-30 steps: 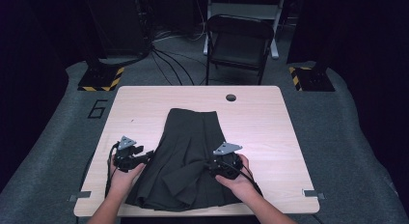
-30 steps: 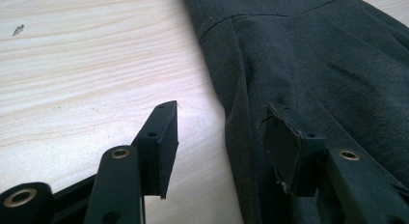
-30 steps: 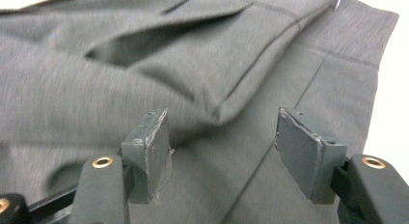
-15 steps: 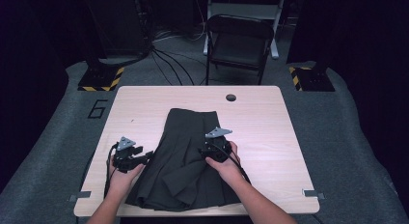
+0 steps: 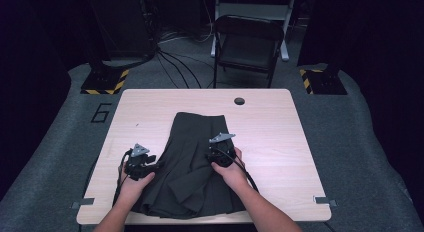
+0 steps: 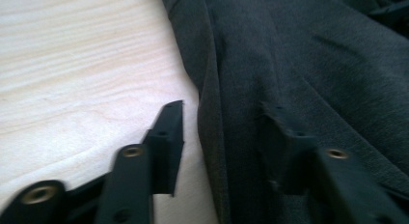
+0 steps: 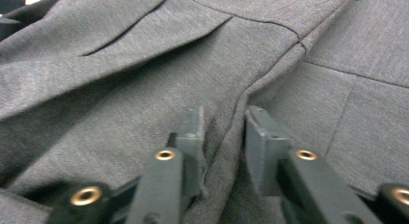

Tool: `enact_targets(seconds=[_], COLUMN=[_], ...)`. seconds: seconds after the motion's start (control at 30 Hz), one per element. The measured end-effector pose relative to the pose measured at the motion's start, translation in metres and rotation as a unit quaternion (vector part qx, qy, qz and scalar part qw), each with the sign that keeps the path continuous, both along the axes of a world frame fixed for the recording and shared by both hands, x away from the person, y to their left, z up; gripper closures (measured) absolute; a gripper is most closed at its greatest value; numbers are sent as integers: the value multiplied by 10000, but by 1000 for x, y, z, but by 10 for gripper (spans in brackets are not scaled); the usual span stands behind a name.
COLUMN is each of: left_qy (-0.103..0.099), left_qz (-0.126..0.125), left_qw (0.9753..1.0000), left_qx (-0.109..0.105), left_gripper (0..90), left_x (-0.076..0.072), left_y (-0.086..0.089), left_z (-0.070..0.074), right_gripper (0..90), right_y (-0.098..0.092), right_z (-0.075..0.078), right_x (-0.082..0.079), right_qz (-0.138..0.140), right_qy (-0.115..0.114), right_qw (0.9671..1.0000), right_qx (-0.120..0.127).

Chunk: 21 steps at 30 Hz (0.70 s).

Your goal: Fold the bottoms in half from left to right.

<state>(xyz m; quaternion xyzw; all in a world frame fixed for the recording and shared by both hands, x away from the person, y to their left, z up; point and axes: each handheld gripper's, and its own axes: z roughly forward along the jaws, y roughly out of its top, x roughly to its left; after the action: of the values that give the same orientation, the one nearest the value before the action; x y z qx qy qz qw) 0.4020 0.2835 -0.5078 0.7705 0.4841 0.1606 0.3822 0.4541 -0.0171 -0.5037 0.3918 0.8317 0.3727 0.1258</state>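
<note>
Right gripper view: right hand-held gripper (image 7: pixel 223 119) pinching skirt (image 7: pixel 144 64) fold.

I see a dark grey pleated skirt (image 5: pixel 192 167) lying flat on the bench (image 5: pixel 280 142), its narrow waistband toward the far side and its wide hem fanned out at the near edge, folds and a raised ridge of cloth running lengthwise.

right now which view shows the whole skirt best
The high view: the whole dark skirt lies flat on the table, narrow end farthest from the person. The left gripper view shows just its edge between the left tool's open jaws. The right gripper view shows a fold pinched by the right tool.
</note>
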Motion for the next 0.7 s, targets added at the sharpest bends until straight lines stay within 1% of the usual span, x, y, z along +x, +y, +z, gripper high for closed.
enact_targets(seconds=[0.03,0.07,0.1,0.13,0.17,0.2,0.23,0.3,0.33,0.37,0.4,0.43,0.47,0.5,0.53,0.57,0.6,0.63,0.67,0.7], left_qy=[0,43,43,31,31,52,94,54,49,-20,-20,-47,-77,-137,-129,-126,-126,-137,-122,-153], left_qz=[0,-23,-23,36,36,-9,-61,-43,-121,-117,-117,-166,-155,-211,-242,-265,-265,-281,-283,-304], left_qw=[10000,10000,10000,10000,10000,9999,9998,9999,9999,9999,9999,9998,9998,9997,9996,9996,9996,9995,9995,9993], left_qx=[0,47,47,81,81,133,145,109,78,80,80,79,34,44,9,-28,-28,-73,-118,-165], left_gripper=[631,697,732,795,859,885,889,892,894,894,895,895,896,896,896,896,897,897,897,897], left_x=[0,1,1,2,2,2,3,2,2,2,2,1,0,-1,-1,-1,-1,-1,-1,-1], left_y=[0,-2,-2,-5,-5,-5,-7,-8,-8,-9,-9,-10,-12,-14,-15,-16,-16,-16,-17,-17], left_z=[0,-1,-1,-1,-1,0,2,3,7,10,10,13,15,20,22,25,25,27,29,31], right_gripper=[747,772,787,804,804,819,822,824,826,827,828,828,829,830,830,830,830,830,830,831], right_y=[1,1,1,2,2,2,3,2,1,0,-1,-1,-3,-5,-6,-7,-7,-8,-10,-11], right_z=[0,1,1,2,2,5,6,11,14,18,21,21,29,33,38,41,41,47,57,62], right_x=[0,-2,-3,-4,-4,-5,-6,-7,-7,-8,-8,-8,-8,-8,-9,-9,-9,-10,-11,-11], right_qz=[19,-9,10,51,51,143,190,216,190,178,206,206,201,207,201,196,196,202,269,275], right_qy=[-7,-15,-14,-81,-81,-211,-286,-367,-404,-409,-462,-462,-473,-520,-512,-519,-519,-556,-649,-697], right_qw=[10000,10000,10000,9999,9999,9997,9994,9991,9990,9989,9986,9986,9984,9981,9981,9981,9981,9978,9971,9967], right_qx=[23,33,44,29,29,12,-10,31,84,139,159,159,237,252,272,276,276,297,294,314])
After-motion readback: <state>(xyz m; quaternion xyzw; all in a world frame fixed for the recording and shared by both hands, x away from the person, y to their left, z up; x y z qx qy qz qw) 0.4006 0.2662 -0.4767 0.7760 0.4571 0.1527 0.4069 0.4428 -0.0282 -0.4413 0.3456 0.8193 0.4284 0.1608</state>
